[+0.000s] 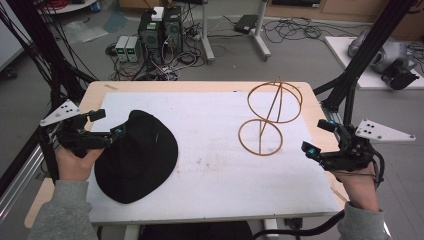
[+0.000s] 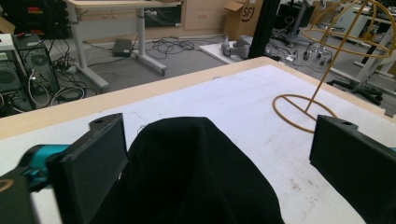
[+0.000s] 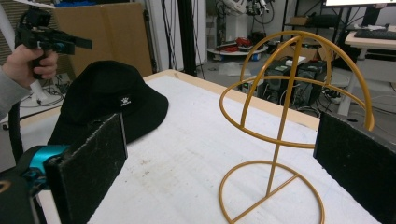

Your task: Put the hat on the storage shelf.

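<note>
A black bucket hat (image 1: 137, 155) lies on the left part of the white mat (image 1: 215, 170). My left gripper (image 1: 107, 123) is at the hat's left rim, open. In the left gripper view the hat's crown (image 2: 187, 172) rises between the two wide-apart black pads (image 2: 93, 163), without touching them. A gold wire hat stand (image 1: 270, 117) stands upright at the right of the mat. My right gripper (image 1: 316, 136) hangs open just right of its base ring. In the right gripper view the stand (image 3: 285, 116) shows between the open jaws, with the hat (image 3: 107, 98) and the left gripper (image 3: 56, 39) beyond.
The wooden table (image 1: 200, 86) shows its edge around the mat. Black frame posts (image 1: 360, 60) rise at both sides of the table. Computer towers (image 1: 160, 30), loose cables and desk legs (image 1: 260, 35) are on the floor behind it.
</note>
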Demonstrator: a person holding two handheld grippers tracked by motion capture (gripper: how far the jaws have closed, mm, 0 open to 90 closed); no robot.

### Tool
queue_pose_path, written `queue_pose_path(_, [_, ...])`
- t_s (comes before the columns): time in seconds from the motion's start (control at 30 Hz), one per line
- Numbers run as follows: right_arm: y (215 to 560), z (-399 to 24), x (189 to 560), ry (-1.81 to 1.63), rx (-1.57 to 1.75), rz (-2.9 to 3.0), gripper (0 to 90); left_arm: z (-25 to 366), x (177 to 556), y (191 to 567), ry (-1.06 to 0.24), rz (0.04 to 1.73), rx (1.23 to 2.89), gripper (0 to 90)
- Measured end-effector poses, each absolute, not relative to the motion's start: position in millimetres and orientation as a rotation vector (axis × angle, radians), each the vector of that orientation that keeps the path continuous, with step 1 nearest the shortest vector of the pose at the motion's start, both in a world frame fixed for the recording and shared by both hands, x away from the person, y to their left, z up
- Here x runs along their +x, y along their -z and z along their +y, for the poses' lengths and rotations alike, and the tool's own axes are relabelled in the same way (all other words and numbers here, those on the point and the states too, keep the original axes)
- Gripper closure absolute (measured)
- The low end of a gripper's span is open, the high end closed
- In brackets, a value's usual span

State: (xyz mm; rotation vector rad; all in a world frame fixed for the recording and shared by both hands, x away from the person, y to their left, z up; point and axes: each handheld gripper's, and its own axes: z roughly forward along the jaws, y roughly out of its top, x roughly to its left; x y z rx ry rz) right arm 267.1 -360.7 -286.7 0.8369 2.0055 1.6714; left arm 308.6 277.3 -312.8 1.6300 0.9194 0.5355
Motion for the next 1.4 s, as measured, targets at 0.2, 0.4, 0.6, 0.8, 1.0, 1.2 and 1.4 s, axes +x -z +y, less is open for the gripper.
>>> queue_pose_path(0.2, [287, -361, 267, -1.672, 0.834, 2.009, 1.9, 274, 318, 321, -0.534, 0.943, 1.661, 9.6])
queue_pose_path(0.4, [287, -360, 267, -1.670, 0.826, 2.016, 1.9, 269, 324, 329, -0.527, 0.957, 1.700, 15.2])
queue_pose_path(0.6, [287, -360, 267, -1.672, 0.820, 2.015, 1.9, 270, 328, 335, -0.524, 0.978, 1.697, 20.6])
queue_pose_path(0.8, [287, -361, 267, -1.672, 0.835, 2.020, 1.9, 270, 332, 342, -0.495, 0.999, 1.707, 30.7])
queue_pose_path(1.0, [287, -362, 267, -1.671, 0.832, 2.021, 1.9, 271, 333, 345, -0.467, 1.005, 1.709, 39.4])
queue_pose_path(1.2, [287, -362, 268, -1.674, 0.833, 2.019, 1.9, 272, 334, 347, -0.444, 1.011, 1.711, 44.2])
queue_pose_path(1.4, [287, -362, 268, -1.672, 0.835, 2.018, 1.9, 271, 335, 349, -0.418, 1.000, 1.720, 56.3])
